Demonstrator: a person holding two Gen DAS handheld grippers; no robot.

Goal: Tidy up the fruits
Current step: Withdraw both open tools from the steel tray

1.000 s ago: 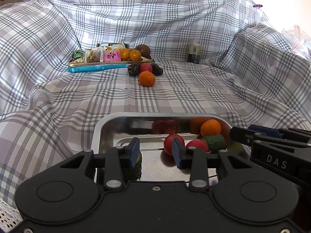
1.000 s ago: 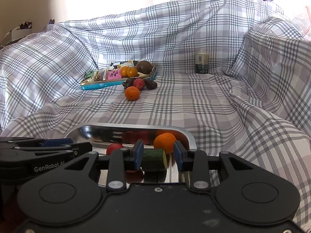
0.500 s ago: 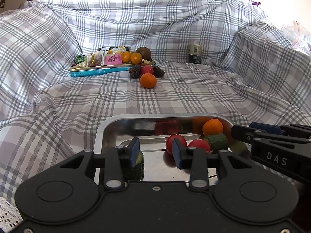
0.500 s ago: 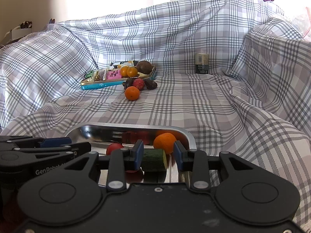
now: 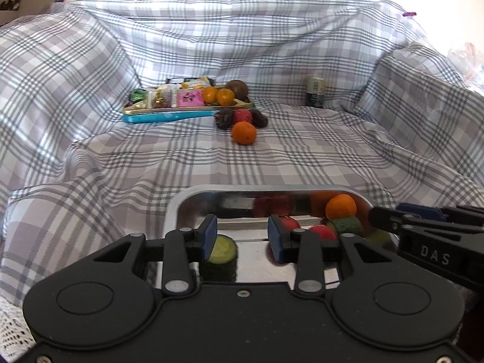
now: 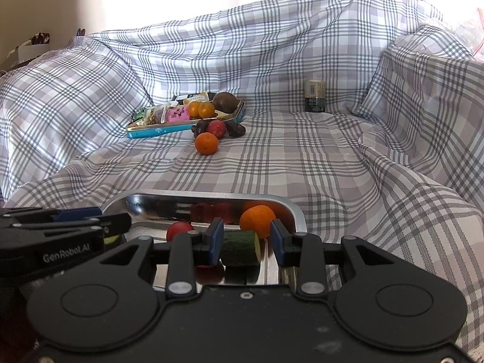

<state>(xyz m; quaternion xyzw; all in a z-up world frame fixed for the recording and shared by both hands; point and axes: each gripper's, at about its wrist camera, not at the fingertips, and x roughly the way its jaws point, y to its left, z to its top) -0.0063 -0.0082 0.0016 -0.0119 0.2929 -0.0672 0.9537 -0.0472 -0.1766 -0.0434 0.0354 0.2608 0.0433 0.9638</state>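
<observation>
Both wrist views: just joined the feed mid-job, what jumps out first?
Nearest is a shiny steel tray holding an orange, red fruits and cucumber pieces, with both grippers poised over it. Farther back on the plaid cloth, a loose orange lies in front of a blue tin tray of snack packets and fruit.
</observation>
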